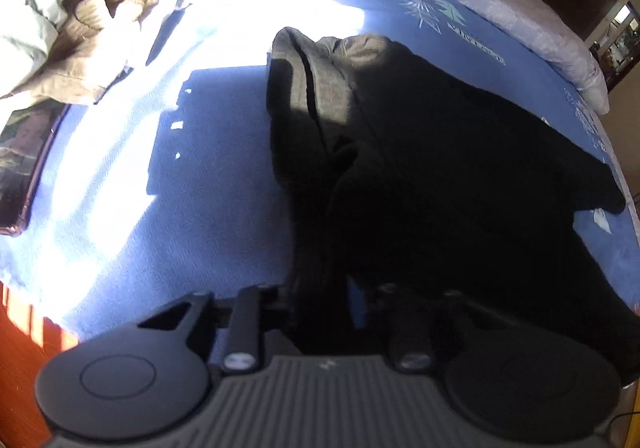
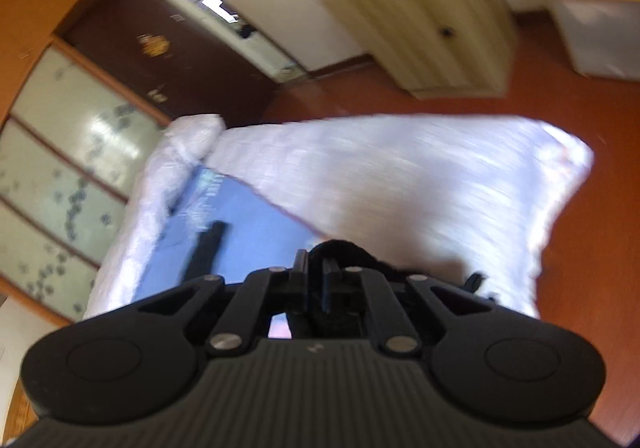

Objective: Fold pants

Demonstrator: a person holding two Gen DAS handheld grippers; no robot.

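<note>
The dark fabric pants (image 1: pixel 420 168) lie on the blue patterned bed sheet (image 1: pixel 192 208). Far left of the pants on the sheet sits a heap of pale and tan crumpled clothes (image 1: pixel 80 20). Behind the pants runs the white quilted bed edge (image 1: pixel 500 4). Near the pants' close end is the left gripper (image 1: pixel 320 312).

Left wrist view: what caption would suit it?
Dark pants spread on a sunlit blue bedcover, rumpled clothes heaped nearby.
</note>
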